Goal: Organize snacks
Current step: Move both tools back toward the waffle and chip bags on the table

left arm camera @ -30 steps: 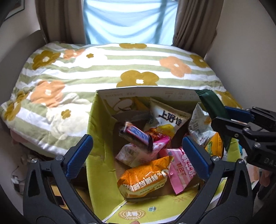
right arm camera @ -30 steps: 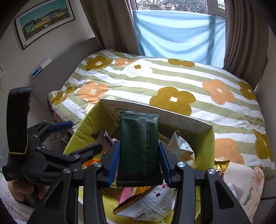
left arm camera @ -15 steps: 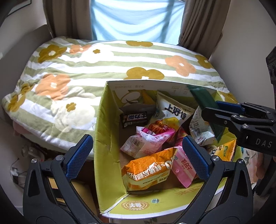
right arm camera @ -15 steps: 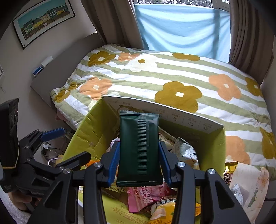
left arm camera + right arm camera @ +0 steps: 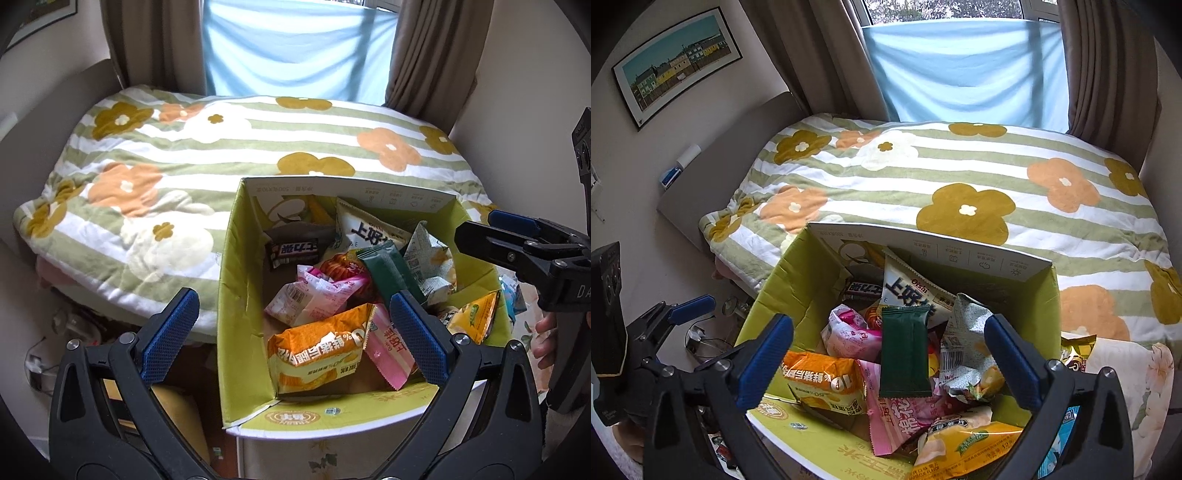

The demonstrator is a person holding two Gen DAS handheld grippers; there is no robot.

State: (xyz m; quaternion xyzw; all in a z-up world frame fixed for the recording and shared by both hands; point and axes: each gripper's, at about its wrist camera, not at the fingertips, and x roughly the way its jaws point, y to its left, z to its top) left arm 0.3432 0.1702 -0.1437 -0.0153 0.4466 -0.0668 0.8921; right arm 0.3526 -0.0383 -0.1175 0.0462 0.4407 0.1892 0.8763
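Nearest, the right gripper (image 5: 888, 363) hangs over the open yellow-green cardboard box (image 5: 798, 284), jaws spread wide and empty. The flat dark green foil packet (image 5: 905, 354) lies just beyond, on top of the pink and orange snack bags, likely dropped there for storing. The left gripper (image 5: 291, 334), jaws also apart and empty, hovers over the box's left wall. Behind lies the flowered striped quilt (image 5: 960, 184).

Soft window (image 5: 964, 62) daylight, sharp focus, fisheye-warped edges
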